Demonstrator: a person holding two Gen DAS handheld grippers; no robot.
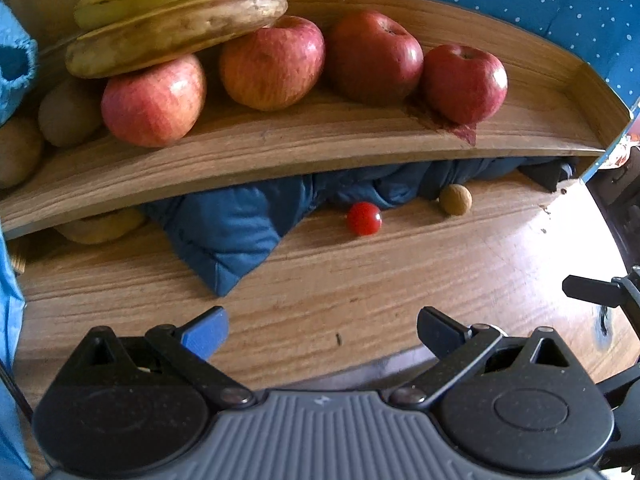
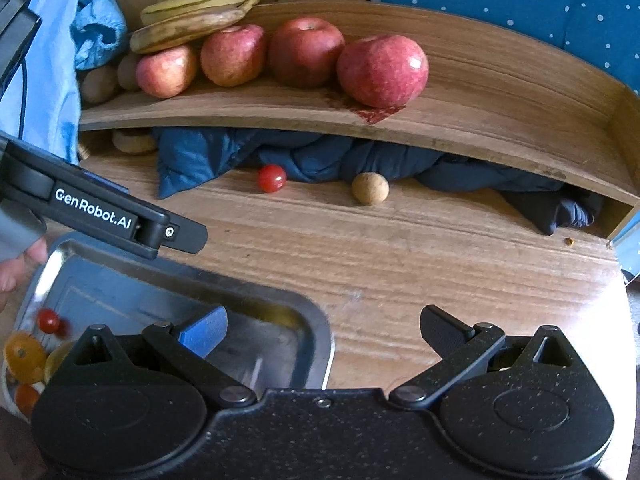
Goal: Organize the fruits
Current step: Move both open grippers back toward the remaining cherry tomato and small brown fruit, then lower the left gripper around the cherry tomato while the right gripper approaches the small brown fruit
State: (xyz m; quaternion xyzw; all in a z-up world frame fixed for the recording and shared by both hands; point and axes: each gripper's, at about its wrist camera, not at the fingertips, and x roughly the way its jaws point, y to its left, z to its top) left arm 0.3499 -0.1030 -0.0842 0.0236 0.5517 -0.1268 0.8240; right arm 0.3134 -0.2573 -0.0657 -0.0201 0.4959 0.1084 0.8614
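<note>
While both grippers hung empty with their fingers spread wide, the loose fruit left to gather lay on the counter point(image 2: 400, 280) in front of the wooden shelf point(image 2: 480, 120): a cherry tomato point(image 2: 271, 178) and a small tan round fruit point(image 2: 370, 188), both resting just at the edge of the blue cloth point(image 2: 192, 164) stuffed under the shelf. The right gripper point(image 2: 320, 332) hovered over the near corner of the metal tray point(image 2: 312, 320), which already held a cherry tomato, orange slices and other small pieces at its far-left end. The left gripper point(image 1: 320, 332) faced the shelf too, with the tomato almost straight ahead of it and well apart from its fingers. The likely step was a pick of the tomato or the tan fruit for the tray. To do it well, the fingers should have come in low and level with the counter, straddling the fruit from both sides, and closed gently, since a tomato splits under a hard squeeze and rolls if nudged. Approaching from the front risked pushing it under the cloth, so a slightly downward reach seemed safer. The apples point(image 2: 382, 70) and bananas point(image 2: 200, 4) on the shelf looked settled and needed no handling.
</note>
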